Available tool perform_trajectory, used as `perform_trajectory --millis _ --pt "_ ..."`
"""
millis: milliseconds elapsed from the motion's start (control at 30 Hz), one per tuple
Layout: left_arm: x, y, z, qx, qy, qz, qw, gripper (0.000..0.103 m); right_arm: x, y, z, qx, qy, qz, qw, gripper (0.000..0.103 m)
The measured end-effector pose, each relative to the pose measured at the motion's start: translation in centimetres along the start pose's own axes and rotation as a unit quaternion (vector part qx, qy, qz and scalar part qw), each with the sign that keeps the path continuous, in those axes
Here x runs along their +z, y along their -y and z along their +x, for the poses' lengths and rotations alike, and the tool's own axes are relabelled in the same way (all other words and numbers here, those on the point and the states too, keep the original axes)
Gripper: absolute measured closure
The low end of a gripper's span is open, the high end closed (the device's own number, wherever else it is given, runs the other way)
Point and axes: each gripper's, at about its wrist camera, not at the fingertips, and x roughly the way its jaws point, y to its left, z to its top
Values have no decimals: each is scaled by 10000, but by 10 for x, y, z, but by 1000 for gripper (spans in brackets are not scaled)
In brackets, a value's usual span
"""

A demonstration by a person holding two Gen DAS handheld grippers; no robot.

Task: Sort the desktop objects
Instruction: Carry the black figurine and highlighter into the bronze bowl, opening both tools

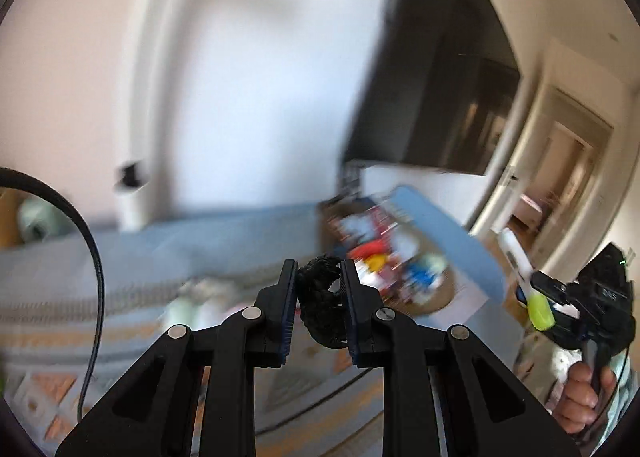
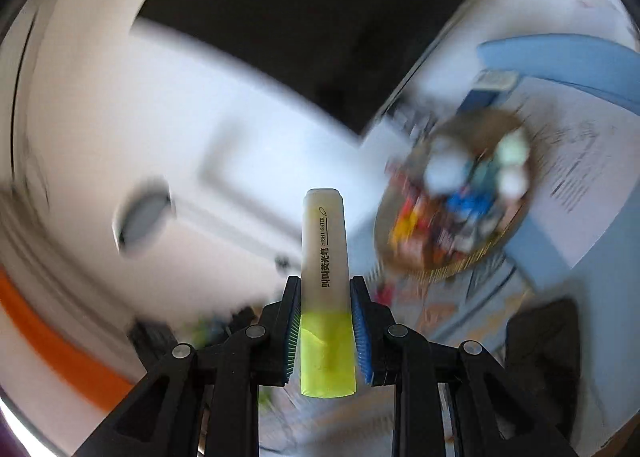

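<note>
The right claw is clamped on a highlighter at lower centre: light, stiff, slick plastic, best held mid-barrel. The left claw pinches a soft black braided cord, limp and grippy. A blurred basket sits at right.

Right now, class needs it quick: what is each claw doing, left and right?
Left claw: shut on a black braided cord bundle.
Right claw: shut on a yellow highlighter, its pale end pointing forward.
</note>
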Motion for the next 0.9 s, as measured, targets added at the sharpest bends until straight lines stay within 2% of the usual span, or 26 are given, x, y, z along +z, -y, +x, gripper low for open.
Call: perform_trajectory --millis 67,133,200,267,400,433,467,533,567,633,700,833,900 --pt "15 19 27 -167 -71 87 9998 85 17 13 -4 30 248 344 9991 79" --pt "25 32 58 -583 -237 -25 9980 85 34 24 -3 -201 498 511 9972 79" --pt "28 41 86 -770 -402 -136 9961 85 46 33 3 -511 591 545 9954 79" --pt "29 51 116 -731 -524 -128 9959 85 56 41 17 -689 551 663 9939 79" --pt "30 66 161 -815 -690 -185 9941 85 71 44 35 -1170 473 440 9910 79" --pt "31 67 173 -830 -725 -289 9935 81 76 43 44 -1301 429 334 9900 79" --pt "31 68 181 -800 -774 -377 9931 70 78 43 52 -1387 373 232 9894 78" --pt "31 64 195 -782 -946 -613 9905 69 82 42 70 -1710 85 -27 9852 70" --pt "30 60 198 -783 -1039 -704 9890 69 81 42 70 -1838 56 -70 9829 63" --pt "27 48 189 -896 -1092 -885 9860 70 77 47 63 -1837 120 -4 9829 60" --pt "27 41 172 -903 -989 -888 9870 69 71 47 53 -1712 119 44 9852 59" --pt "32 25 111 -711 -621 -745 9927 69 51 26 39 -1530 85 -150 9881 56" --pt "34 16 73 -575 -429 -639 9954 69 36 9 38 -1308 -21 -232 9911 49"
